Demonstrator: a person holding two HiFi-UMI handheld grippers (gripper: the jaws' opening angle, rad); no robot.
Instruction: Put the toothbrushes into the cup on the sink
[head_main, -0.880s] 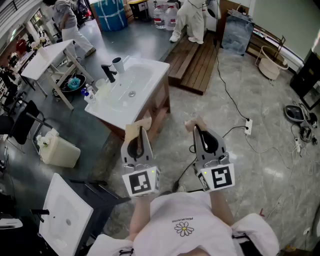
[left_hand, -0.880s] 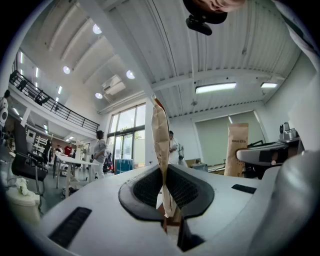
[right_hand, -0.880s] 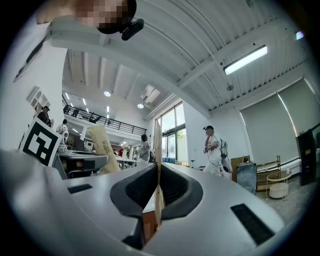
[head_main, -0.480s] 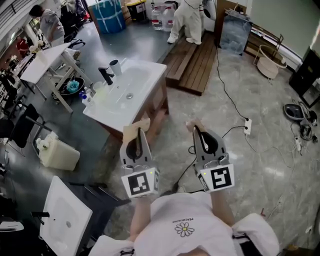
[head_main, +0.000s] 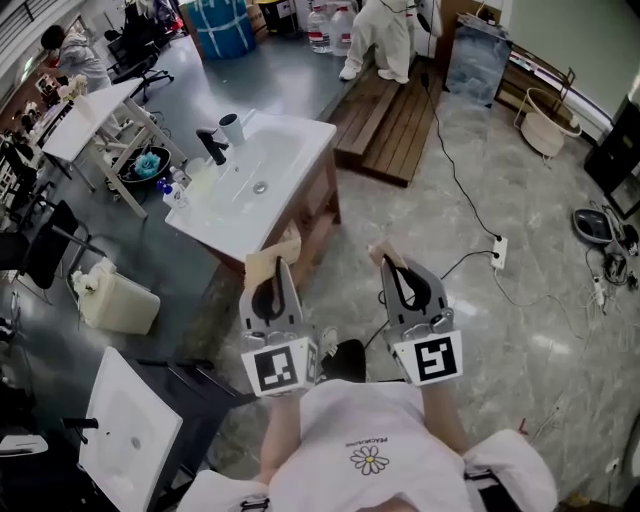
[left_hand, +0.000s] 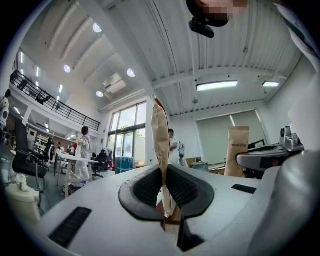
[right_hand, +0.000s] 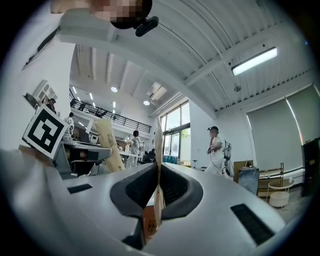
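Note:
In the head view each gripper holds a brown paper toothbrush packet upright. My left gripper (head_main: 279, 266) is shut on one packet (head_main: 272, 259); in the left gripper view that packet (left_hand: 161, 145) stands clamped edge-on between the dark pads. My right gripper (head_main: 386, 264) is shut on the other packet (head_main: 384, 251), seen in the right gripper view as a thin paper edge (right_hand: 158, 170). The white sink (head_main: 280, 185) stands ahead to the left, well away from both grippers. A grey cup (head_main: 231, 128) stands at its far corner beside the black tap (head_main: 213, 147).
A second white basin (head_main: 130, 430) lies on the floor at lower left, with a white canister (head_main: 115, 300) beside it. A wooden platform (head_main: 385, 115) sits beyond the sink. A cable and power strip (head_main: 497, 252) run over the floor on the right. People stand at the back.
Both grippers keep their hold on the packets and stay nearly level. The view has shifted a little, and a dark shoe now shows between the grippers.

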